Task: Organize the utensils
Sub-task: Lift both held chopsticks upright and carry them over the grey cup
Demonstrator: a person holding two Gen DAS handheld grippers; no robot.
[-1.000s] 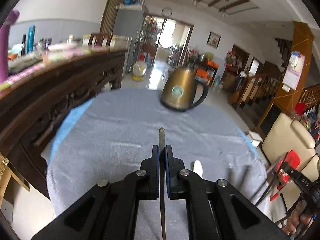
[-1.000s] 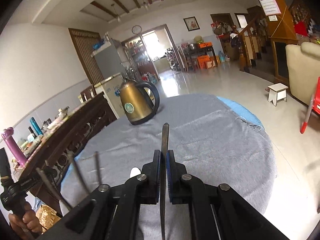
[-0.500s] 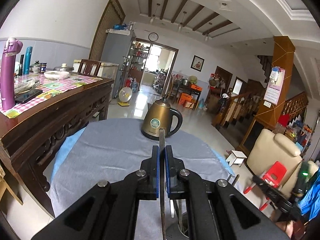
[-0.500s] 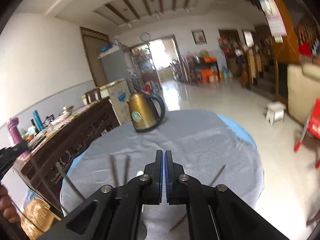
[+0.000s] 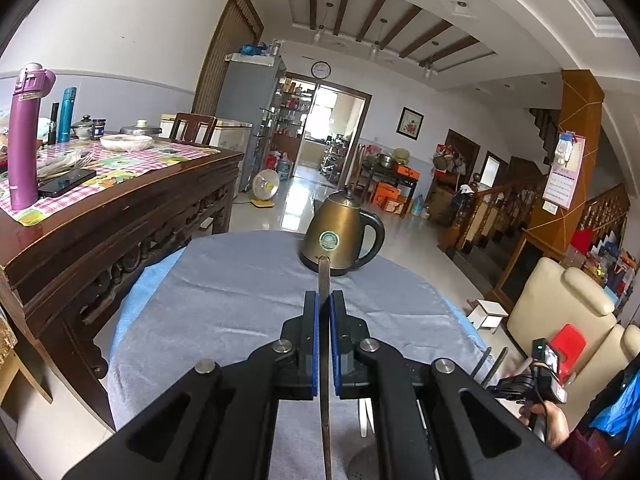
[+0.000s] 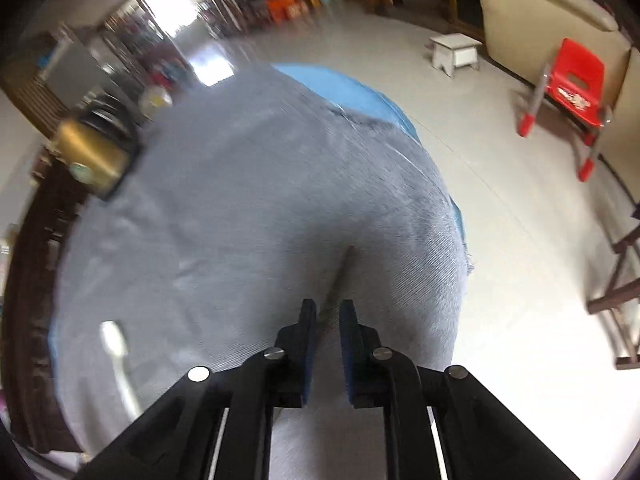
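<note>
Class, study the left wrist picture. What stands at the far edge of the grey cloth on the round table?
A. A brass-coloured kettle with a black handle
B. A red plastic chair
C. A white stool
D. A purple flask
A: the kettle sits on the grey cloth at its far edge, just beyond the tip of the thin metal utensil clamped in the left gripper.
</note>
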